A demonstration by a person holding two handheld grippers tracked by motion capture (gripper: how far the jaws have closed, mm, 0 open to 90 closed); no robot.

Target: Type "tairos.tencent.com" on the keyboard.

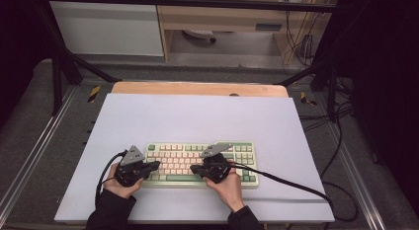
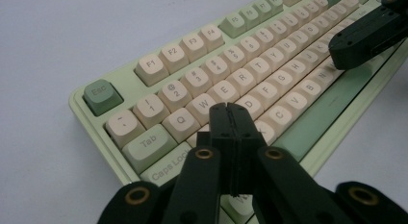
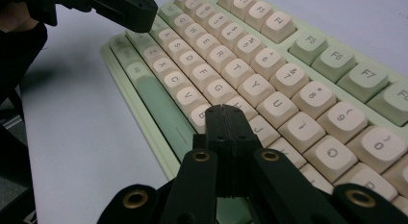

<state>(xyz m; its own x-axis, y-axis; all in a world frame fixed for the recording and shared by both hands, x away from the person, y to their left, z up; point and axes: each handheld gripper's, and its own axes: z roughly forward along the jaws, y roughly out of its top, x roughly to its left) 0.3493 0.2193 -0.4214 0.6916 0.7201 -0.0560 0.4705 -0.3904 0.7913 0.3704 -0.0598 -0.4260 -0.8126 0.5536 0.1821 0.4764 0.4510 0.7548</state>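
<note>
Your left gripper (image 1: 157,165) sits over the left end of the green-and-cream keyboard (image 1: 201,163), its black tip pointing right across the lower key rows. Your right gripper (image 1: 193,168) points left over the middle of the keys, so the two tips face each other, near but apart. The keyboard lies square on the pale mat (image 1: 197,116), which covers the wooden table (image 1: 197,88). Your cables trail off to each side.

Tabletop (image 1: 197,116) lit evenly, bright from above; surroundings beyond its edges stayed dark. Shadows soft, faint. No glare. High view slightly soft; gripper views sharp on keyboard (image 2: 250,65), nearest jaws blurred.
</note>
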